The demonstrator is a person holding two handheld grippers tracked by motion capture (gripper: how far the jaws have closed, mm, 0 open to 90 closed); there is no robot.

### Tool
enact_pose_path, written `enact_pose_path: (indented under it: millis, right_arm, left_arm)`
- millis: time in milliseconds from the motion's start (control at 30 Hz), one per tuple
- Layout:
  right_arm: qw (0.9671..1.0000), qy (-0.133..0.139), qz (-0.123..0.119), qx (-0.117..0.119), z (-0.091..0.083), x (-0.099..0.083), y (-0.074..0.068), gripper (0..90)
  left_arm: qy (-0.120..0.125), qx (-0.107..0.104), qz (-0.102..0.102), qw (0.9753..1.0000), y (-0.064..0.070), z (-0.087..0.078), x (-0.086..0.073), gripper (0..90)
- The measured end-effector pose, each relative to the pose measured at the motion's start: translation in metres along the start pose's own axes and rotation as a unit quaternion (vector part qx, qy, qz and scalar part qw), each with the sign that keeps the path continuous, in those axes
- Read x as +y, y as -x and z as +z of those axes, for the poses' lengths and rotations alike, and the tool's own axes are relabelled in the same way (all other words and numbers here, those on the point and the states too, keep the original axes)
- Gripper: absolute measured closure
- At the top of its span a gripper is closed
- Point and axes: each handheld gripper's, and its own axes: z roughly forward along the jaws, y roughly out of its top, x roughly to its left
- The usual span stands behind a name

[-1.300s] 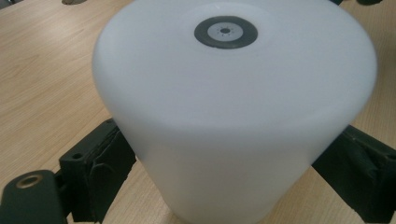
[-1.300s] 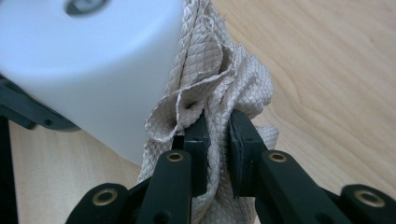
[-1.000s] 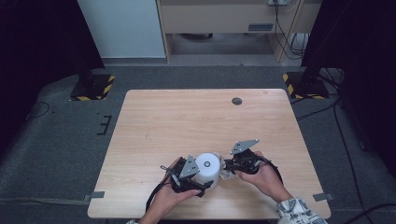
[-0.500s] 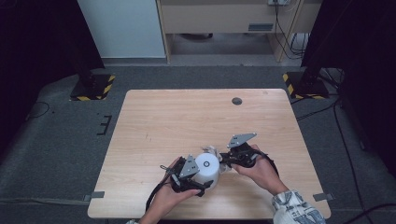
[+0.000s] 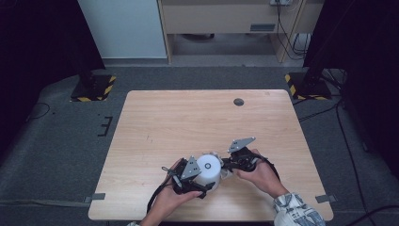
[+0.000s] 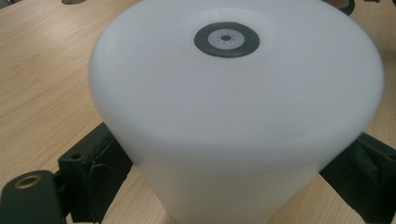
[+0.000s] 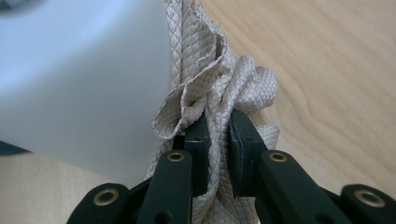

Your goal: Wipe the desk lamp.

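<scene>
White plastic dominates the left gripper view: a pale round container, flat end up with a dark ring at its centre, sits right between the left gripper's jaws. Those jaws stand wide, one black pad pressed on each flank of the container, so the grip is around its lower body. From the high view, the left gripper clamps the container from the person's side, near the front edge of the wooden table.

Over to the right gripper: jaws nearly closed, just a narrow gap, and that gap is packed with a bunched beige quilted cloth. The cloth rises ahead of the fingertips and lies against the container's wall, just to the left of the jaws in the right gripper view. In the high view, the right gripper sits just beside the container's right side.

Compared with a second ago, the right hand has drawn in closer to the container; the left gripper's hold looks unchanged, though the container sits a touch nearer the person.
</scene>
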Motion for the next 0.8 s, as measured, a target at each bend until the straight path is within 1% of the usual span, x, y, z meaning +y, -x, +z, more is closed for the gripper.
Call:
enact_pose_path:
  millis: [33, 67, 100, 267, 500, 667, 800]
  right_arm:
    - [0.9999, 0.01, -0.003, 0.001, -0.003, 0.003, 0.0, 80.0]
    - [0.9999, 0.01, -0.003, 0.001, -0.003, 0.003, 0.0, 80.0]
    - [0.9998, 0.018, -0.007, 0.001, -0.005, 0.009, 0.0, 80.0]
    - [0.9997, 0.02, -0.012, 0.011, -0.002, 0.014, 0.003, 80.1]
    - [0.9998, -0.004, -0.009, 0.018, 0.014, 0.007, 0.007, 80.3]
    - [0.9998, -0.013, -0.002, 0.018, 0.017, 0.002, 0.007, 80.3]
    - [0.9998, -0.008, -0.009, 0.014, 0.013, 0.001, 0.006, 80.3]
  left_arm:
    - [0.0, 0.0, 0.0, 1.0, 0.0, 0.0, 0.0, 7.5]
    - [0.0, 0.0, 0.0, 1.0, 0.0, 0.0, 0.0, 7.5]
    - [0.0, 0.0, 0.0, 1.0, 0.0, 0.0, 0.0, 7.5]
    - [0.0, 0.0, 0.0, 1.0, 0.0, 0.0, 0.0, 7.5]
    - [-0.001, 0.0, 0.0, 1.0, 0.0, 0.0, 0.0, 7.5]
    - [-0.001, 0.0, 0.0, 1.0, 0.0, 0.0, 0.0, 7.5]
    - [-0.001, 0.0, 0.0, 1.0, 0.0, 0.0, 0.0, 7.5]
